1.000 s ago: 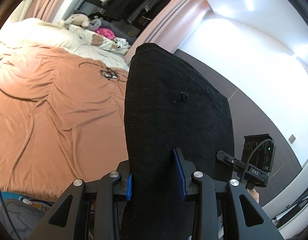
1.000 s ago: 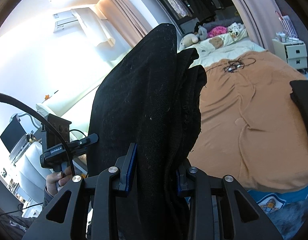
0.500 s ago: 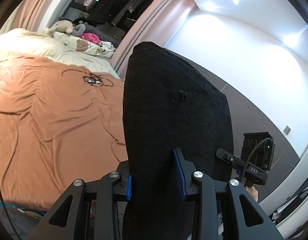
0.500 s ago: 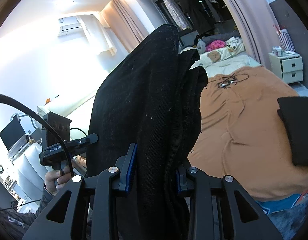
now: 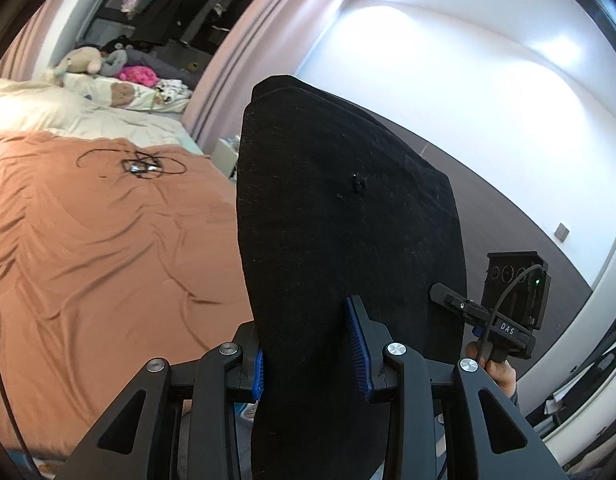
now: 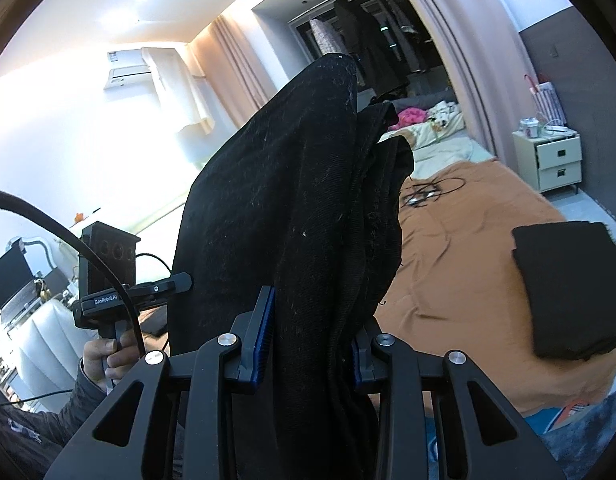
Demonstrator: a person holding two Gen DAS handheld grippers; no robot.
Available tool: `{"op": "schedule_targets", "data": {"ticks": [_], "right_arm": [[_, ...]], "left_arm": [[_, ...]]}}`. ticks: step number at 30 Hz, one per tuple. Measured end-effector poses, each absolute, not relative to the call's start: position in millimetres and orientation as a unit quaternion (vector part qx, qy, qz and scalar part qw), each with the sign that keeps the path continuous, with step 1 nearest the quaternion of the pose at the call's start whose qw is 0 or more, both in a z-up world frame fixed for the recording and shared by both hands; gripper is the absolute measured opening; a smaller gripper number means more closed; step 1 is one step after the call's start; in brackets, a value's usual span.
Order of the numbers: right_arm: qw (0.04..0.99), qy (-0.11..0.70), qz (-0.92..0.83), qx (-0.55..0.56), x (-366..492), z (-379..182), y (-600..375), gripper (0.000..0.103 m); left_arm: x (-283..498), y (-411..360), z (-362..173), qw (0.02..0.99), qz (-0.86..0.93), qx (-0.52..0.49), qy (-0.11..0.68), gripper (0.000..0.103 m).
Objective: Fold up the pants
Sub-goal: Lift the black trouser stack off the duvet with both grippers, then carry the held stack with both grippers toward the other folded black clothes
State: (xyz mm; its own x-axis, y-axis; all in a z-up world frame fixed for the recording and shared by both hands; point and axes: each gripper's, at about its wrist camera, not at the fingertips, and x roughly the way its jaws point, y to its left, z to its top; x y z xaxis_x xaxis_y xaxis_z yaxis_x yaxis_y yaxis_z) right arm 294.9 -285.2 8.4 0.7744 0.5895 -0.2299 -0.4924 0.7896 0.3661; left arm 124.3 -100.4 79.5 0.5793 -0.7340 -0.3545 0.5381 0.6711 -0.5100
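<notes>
Black pants [image 5: 344, 216] are held up in the air between both grippers, above the near edge of the bed. My left gripper [image 5: 310, 350] is shut on one side of the folded cloth. My right gripper [image 6: 310, 340] is shut on the other side, where several bunched layers [image 6: 308, 200] show. The right gripper also shows in the left wrist view [image 5: 508, 320], beyond the pants at the right. The left gripper shows in the right wrist view [image 6: 111, 292], at the left.
An orange bedspread [image 5: 87, 260] covers the bed, with a tangled black cable [image 5: 141, 164] on it. A folded black garment [image 6: 568, 288] lies on the bed at the right. Pillows and plush toys [image 5: 103, 68] lie at the head. A white nightstand [image 6: 552, 160] stands at the right.
Both grippers have lifted and tilted up with the pants, so the bed sits lower in view. The folded black garment has come further into the right wrist view.
</notes>
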Motion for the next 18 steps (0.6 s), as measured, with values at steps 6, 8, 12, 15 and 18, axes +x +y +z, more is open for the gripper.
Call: {"op": "schedule_targets", "data": {"ticks": [6, 8, 12, 15, 18], "right_arm": [[0.938, 0.166, 0.266, 0.144, 296.2, 12.0, -300.4, 0.028], [0.942, 0.164, 0.257, 0.141, 292.3, 14.1, -305.2, 0.028], [0.95, 0.154, 0.24, 0.128, 282.9, 18.5, -316.6, 0.028], [0.954, 0.154, 0.226, 0.125, 281.8, 22.4, -324.8, 0.028], [0.957, 0.154, 0.216, 0.118, 278.9, 26.7, -328.0, 0.028]], "left_arm": [[153.5, -132.6, 79.2, 0.859, -0.394, -0.172, 0.28, 0.036], [161.9, -145.8, 78.0, 0.854, -0.403, -0.172, 0.282, 0.036], [181.4, -173.3, 79.2, 0.843, -0.426, -0.167, 0.283, 0.036], [197.7, -194.3, 80.3, 0.834, -0.441, -0.168, 0.285, 0.036], [211.2, -212.5, 78.5, 0.827, -0.453, -0.172, 0.286, 0.036]]}}
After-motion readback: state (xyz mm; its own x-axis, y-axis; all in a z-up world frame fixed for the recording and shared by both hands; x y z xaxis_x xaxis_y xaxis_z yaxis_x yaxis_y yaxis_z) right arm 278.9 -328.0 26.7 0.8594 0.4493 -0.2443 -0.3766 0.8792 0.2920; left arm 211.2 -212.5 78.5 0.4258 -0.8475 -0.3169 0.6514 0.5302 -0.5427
